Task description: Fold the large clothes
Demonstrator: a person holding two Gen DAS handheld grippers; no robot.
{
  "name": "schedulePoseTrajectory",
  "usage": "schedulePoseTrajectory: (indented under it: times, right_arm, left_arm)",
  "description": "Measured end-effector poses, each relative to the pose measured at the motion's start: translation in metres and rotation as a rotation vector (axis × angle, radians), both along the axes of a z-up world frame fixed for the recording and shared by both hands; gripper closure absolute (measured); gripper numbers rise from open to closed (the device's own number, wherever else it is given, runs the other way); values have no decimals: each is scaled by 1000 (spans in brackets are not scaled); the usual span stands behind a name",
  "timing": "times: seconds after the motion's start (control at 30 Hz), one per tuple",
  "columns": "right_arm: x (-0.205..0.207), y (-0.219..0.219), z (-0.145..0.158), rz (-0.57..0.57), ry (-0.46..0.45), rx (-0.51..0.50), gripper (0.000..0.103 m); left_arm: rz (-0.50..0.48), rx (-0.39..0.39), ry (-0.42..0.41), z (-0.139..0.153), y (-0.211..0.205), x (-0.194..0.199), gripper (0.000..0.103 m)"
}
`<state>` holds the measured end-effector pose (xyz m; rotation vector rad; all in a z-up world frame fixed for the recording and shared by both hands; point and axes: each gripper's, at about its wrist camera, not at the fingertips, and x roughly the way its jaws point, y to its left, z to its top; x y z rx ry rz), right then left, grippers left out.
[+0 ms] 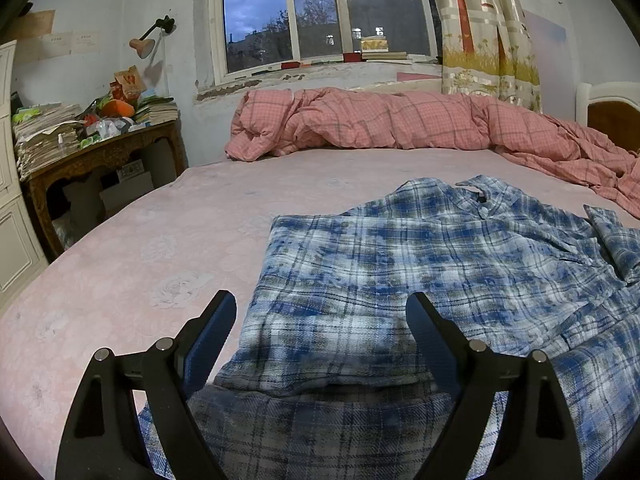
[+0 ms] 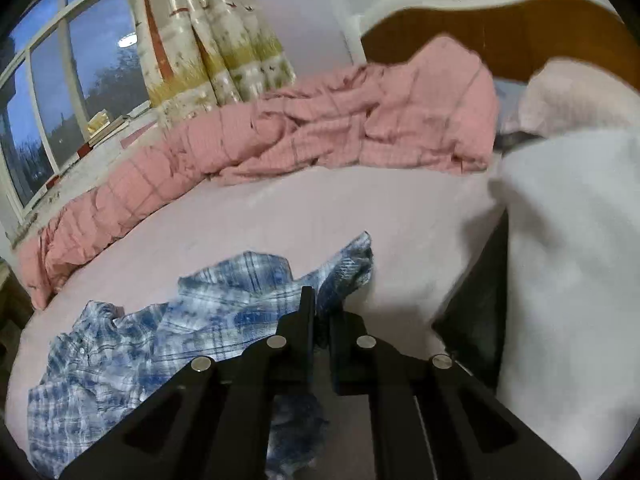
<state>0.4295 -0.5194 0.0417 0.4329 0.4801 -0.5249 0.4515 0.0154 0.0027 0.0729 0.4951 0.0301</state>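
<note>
The blue-and-white plaid flannel shirt [image 1: 420, 264] lies spread on the pink floral bedsheet [image 1: 140, 240], collar away from both grippers. The right gripper [image 2: 320, 320] is clamped together on its raised sleeve edge. The left gripper [image 1: 320, 312] hangs with jaws wide apart, straddling the folded near-left edge without pinching it, so the sleeve's inward fold falls to the right hand.

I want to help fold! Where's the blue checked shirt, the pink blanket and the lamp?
blue checked shirt [image 1: 400, 264]: left wrist view, middle of its body.
pink blanket [image 1: 360, 120]: left wrist view, bunched middle.
lamp [image 1: 142, 46]: left wrist view, its shade.
</note>
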Motion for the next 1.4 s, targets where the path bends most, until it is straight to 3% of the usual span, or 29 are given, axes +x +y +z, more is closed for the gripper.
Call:
schedulePoseTrajectory:
  times: [0.1,0.2,0.37,0.53,0.6,0.67,0.83,1.0,1.13,1.2,1.27,1.33,1.4]
  right_arm:
    - [-4,8,10,68,-56,32,98]
    - [-3,36,25,149,-82,-83,98]
    - [3,104,38,385,-92,-178,98]
    - [18,182,19,710,-17,-202,98]
    - [24,211,3,850,56,-203,98]
    - [26,231,-12,908,130,-224,98]
    - [35,230,-22,871,194,-213,97]
    - [31,199,-2,820,111,-91,73]
    - [22,180,24,758,29,-56,68]
    - [16,166,35,708,-3,-22,64]
    - [10,159,45,610,16,-64,63]
    - [-3,162,55,461,47,-242,63]
    - [-16,163,57,388,66,-317,58]
  left_arm:
    - [0,1,-4,1,0,-1,17]
    - [-5,2,-9,2,-1,-1,17]
    - [-2,5,-12,3,-3,-2,17]
    - [-1,4,-14,3,-3,-2,17]
    - [-2,4,-14,2,-3,-2,17]
    - [-2,1,-16,3,-5,-2,17]
    - [-2,-2,-21,4,-7,-3,17]
    - [-33,-17,-63,15,-13,-14,17]
    - [-204,-130,-79,33,-35,-39,17]
    - [-322,-201,-37,38,-57,-46,17]
    - [-412,-240,20,41,-84,-47,17]
    - [-458,-249,69,44,-111,-43,17]
    - [-478,-243,100,45,-139,-38,17]
